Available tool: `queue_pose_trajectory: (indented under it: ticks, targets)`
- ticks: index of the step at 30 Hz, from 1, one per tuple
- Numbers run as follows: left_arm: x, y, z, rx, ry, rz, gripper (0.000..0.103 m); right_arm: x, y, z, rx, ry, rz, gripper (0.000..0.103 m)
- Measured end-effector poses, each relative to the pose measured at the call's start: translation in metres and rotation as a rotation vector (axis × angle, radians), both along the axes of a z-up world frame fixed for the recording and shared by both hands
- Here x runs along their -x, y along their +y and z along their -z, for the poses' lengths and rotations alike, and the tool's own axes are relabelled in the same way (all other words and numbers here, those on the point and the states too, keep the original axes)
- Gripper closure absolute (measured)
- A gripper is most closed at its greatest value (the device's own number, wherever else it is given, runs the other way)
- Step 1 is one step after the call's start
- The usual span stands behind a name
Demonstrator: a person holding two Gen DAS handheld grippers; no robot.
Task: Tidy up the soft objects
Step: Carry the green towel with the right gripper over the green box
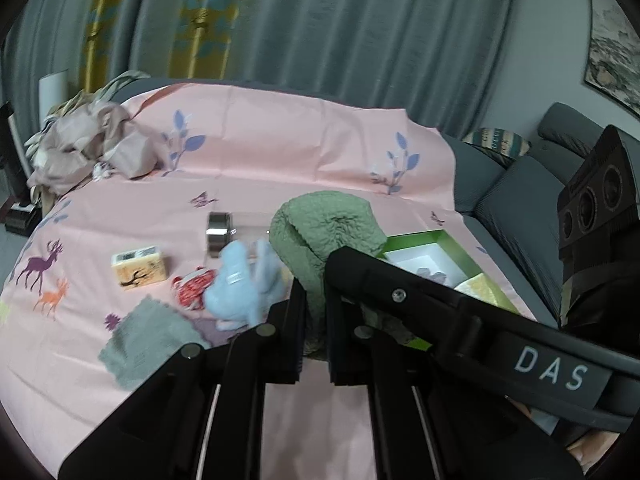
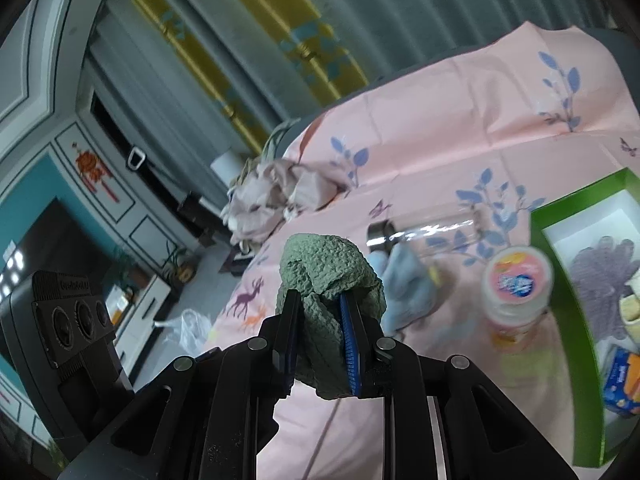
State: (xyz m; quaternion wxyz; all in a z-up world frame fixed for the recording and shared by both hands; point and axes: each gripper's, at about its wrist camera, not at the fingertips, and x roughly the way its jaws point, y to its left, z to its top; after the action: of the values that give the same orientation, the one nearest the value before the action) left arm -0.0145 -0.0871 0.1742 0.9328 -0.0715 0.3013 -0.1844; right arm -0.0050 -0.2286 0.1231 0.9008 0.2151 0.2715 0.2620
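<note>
A: Two grippers, one green towel (image 2: 332, 280)?
B: Yes. The left gripper (image 1: 316, 304) and right gripper (image 2: 320, 320) both pinch it, lifted above the pink sheet (image 1: 280, 136).
A: The box?
B: One green box (image 2: 560, 280), one blue plush (image 1: 244, 284) nearby.

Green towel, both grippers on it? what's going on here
A person with a handheld gripper in each hand has the green towel pinched by both the left gripper and right gripper, bunched above the pink bedsheet. The blue plush, grey cloth and green box lie on the sheet.
</note>
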Motion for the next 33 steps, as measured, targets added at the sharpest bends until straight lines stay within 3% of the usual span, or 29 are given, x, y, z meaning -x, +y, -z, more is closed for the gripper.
queue_pose_trajectory:
  ticks: [21,33]
  targets:
    - [0.004,-0.104,-0.011,-0.024,-0.006,0.196,0.098,0.026,-0.098,0.000,-0.053,0.006,0.279,0.080]
    - [-0.007,-0.161,-0.003,-0.077,0.040,0.288,0.098,0.025,-0.157,0.023,-0.175,0.070,0.392,0.080]
